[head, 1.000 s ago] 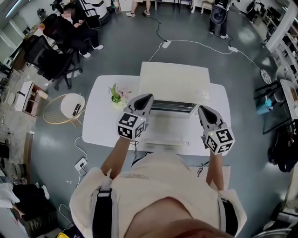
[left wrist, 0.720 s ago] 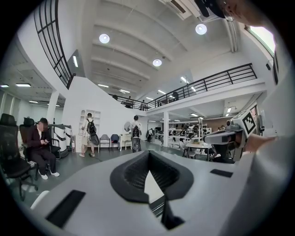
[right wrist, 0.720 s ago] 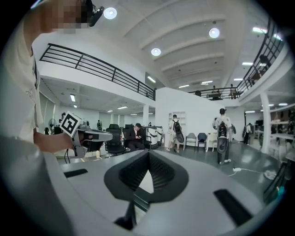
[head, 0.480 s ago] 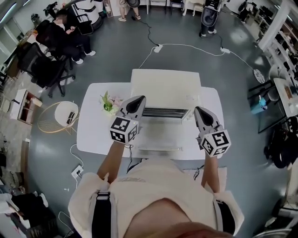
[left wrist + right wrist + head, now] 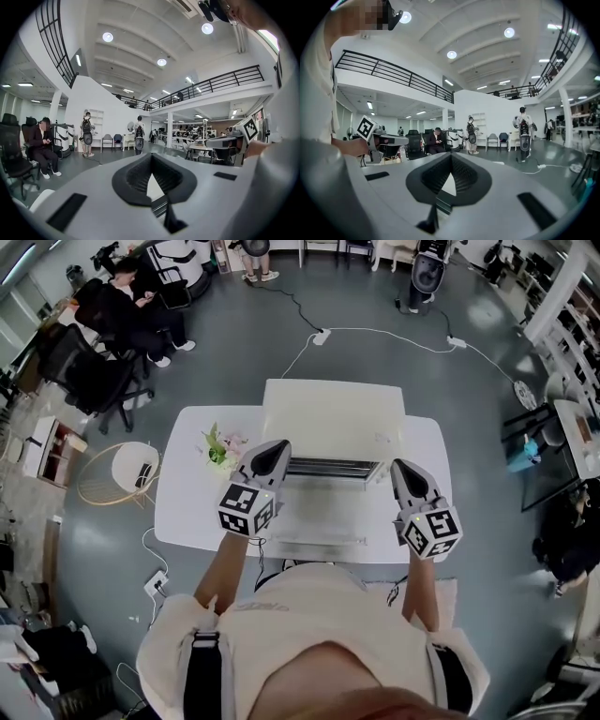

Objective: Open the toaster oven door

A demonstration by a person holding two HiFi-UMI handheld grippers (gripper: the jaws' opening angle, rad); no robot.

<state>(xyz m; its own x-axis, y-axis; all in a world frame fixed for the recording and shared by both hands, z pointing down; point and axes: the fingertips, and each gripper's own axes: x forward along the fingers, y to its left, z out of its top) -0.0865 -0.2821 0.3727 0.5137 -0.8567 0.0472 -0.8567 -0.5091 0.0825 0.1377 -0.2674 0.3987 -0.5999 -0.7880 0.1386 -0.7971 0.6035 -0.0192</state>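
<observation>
Well, in the head view a white toaster oven [image 5: 333, 418] sits on a white table [image 5: 183, 507]. Its door [image 5: 323, 507] lies folded down flat toward the person, so the dark mouth of the oven shows. The left gripper [image 5: 278, 446] points at the left end of that mouth, and the right gripper [image 5: 401, 466] points at the right end. Each one has its two fingers pressed together into one sharp tip, with nothing held. The tips are just beside the oven's front corners, one on each side of the door — whether they touch it, I cannot tell. A small bunch of flowers [image 5: 218, 448] stands on the table left of the left gripper.

Next, the left gripper view. The left gripper [image 5: 151, 157] has its dark fingers [image 5: 133, 176] meeting at the tip, with only a thin pointed gap lower down. Through that gap a bit of the white toaster oven [image 5: 153, 187] shows, low and close. The right gripper's marked cube [image 5: 249, 129] is off to the right. A seated person [image 5: 42, 143] is far back on the left.

Last, the right gripper view. The right gripper [image 5: 451, 157] looks the same — fingers [image 5: 465, 176] together at the tip, holding nothing. The toaster oven [image 5: 449, 186] peeks through the gap below. The left gripper's cube [image 5: 366, 127] is at the left.
</observation>
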